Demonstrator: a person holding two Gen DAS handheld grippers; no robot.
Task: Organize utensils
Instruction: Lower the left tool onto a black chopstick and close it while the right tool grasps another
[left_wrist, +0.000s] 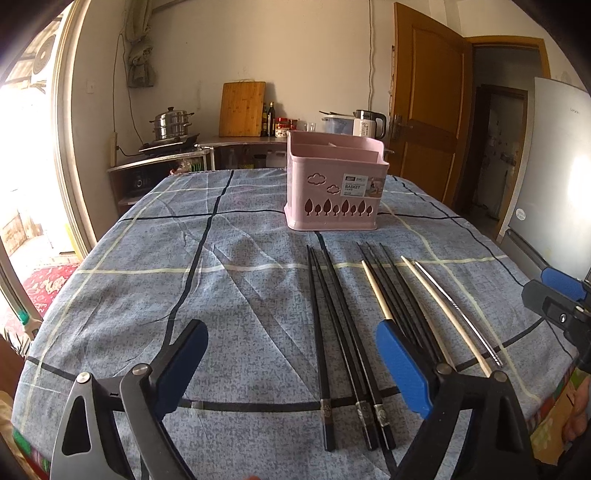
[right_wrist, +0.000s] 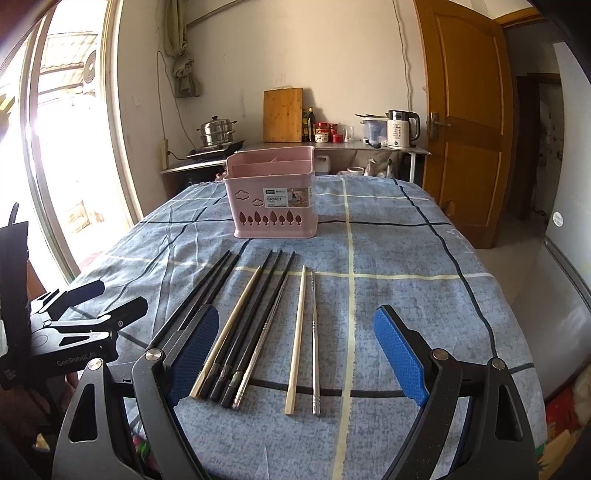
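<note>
A pink utensil basket (left_wrist: 334, 186) (right_wrist: 273, 199) stands on the blue checked tablecloth (left_wrist: 240, 295) (right_wrist: 406, 277). Chopsticks lie in front of it: three black ones (left_wrist: 343, 343) on the left, a mixed bunch of black, wooden and metal ones (right_wrist: 251, 328) in the middle, then a wooden chopstick (right_wrist: 297, 339) and a metal chopstick (right_wrist: 314, 343) on the right. My left gripper (left_wrist: 291, 365) is open and empty above the black chopsticks. My right gripper (right_wrist: 295, 354) is open and empty above the mixed bunch and the right-hand pair.
Behind the table a counter (right_wrist: 332, 146) holds a steamer pot (right_wrist: 216, 131), cutting board (right_wrist: 282, 114), bottles and a kettle (right_wrist: 400, 129). A wooden door (right_wrist: 465, 122) stands at the right, a bright window (right_wrist: 66, 147) at the left. The table edge drops off at the right.
</note>
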